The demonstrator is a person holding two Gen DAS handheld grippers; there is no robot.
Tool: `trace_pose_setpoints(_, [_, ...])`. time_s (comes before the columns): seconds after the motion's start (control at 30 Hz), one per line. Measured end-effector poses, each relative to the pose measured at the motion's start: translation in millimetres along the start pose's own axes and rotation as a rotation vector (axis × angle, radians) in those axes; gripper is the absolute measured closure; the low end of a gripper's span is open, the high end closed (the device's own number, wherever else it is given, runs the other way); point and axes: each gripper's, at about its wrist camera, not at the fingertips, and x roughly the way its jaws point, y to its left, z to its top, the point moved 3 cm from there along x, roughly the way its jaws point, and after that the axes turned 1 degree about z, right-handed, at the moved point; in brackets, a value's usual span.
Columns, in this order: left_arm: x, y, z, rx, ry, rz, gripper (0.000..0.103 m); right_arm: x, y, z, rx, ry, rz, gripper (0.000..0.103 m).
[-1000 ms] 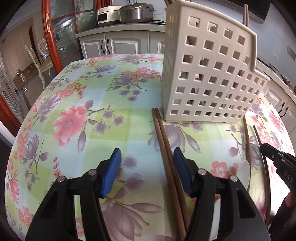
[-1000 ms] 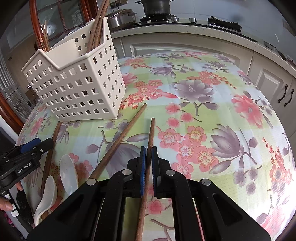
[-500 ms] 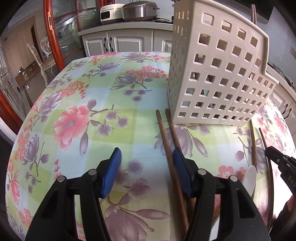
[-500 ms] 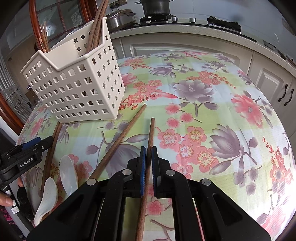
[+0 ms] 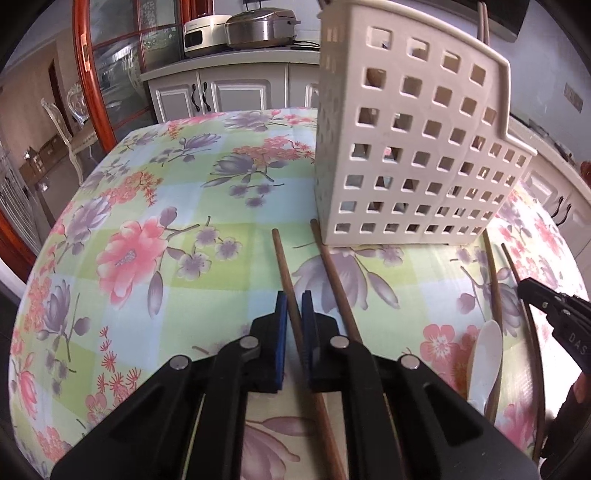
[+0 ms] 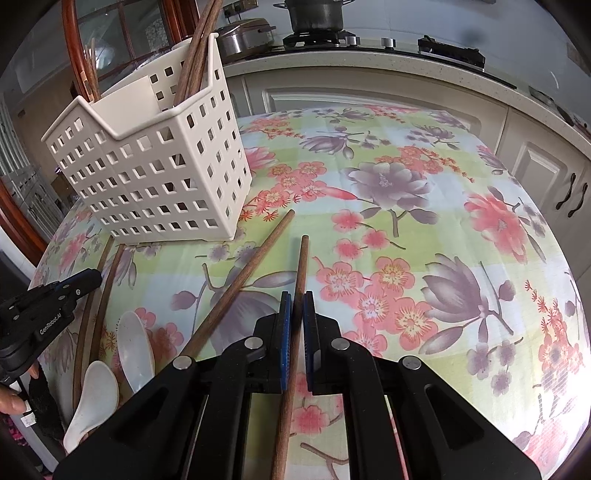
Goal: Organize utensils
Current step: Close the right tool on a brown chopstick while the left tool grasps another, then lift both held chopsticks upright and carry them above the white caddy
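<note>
A white perforated utensil basket stands on the floral tablecloth; it also shows in the right wrist view with several brown chopsticks standing in it. My left gripper is shut on a brown chopstick lying on the cloth; a second chopstick lies just right of it. My right gripper is shut on another brown chopstick, with a loose chopstick to its left. Two white spoons lie at the table's near left edge.
More loose chopsticks lie beside the spoons. The left gripper's tip shows at the left edge of the right wrist view. White cabinets and a counter with cookers surround the round table.
My left gripper has closed from wide open onto one chopstick, which has shifted apart from its neighbour. The right gripper stays shut on its chopstick, unmoved.
</note>
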Motion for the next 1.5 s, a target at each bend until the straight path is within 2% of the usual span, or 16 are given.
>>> trace_pose_setpoints(0.1, [-4.6, 10.7, -0.6, -0.043, -0.002, -0.034, 0.095, -8.1, -0.8, 3.2, 0.011, -0.033, 0.016, 0.097])
trace_pose_setpoints(0.3, [-34.6, 26.0, -0.3, -0.073, -0.078, -0.045, 0.095, -36.8, 11.4, 12.3, -0.020, -0.119, 0.025, 0.097])
trace_pose_setpoints(0.53, [-74.4, 22.4, -1.2, -0.040, -0.189, -0.009, 0.095, -69.2, 28.4, 18.9, -0.073, -0.209, 0.025, 0.098])
trace_pose_setpoints(0.73, [-103.4, 14.1, -3.0, 0.000, -0.269, 0.044, 0.095, -87.4, 30.9, 20.5, -0.086, -0.250, 0.026, 0.098])
trace_pose_setpoints(1.13, [-131.1, 9.8, -3.6, 0.022, -0.330, 0.093, 0.096, -115.7, 28.3, 21.7, -0.085, -0.320, 0.026, 0.098])
trace_pose_setpoints(1.5, [-146.1, 6.6, -5.1, 0.035, -0.363, 0.108, 0.096, -134.1, 31.1, 22.1, -0.097, -0.367, 0.033, 0.098])
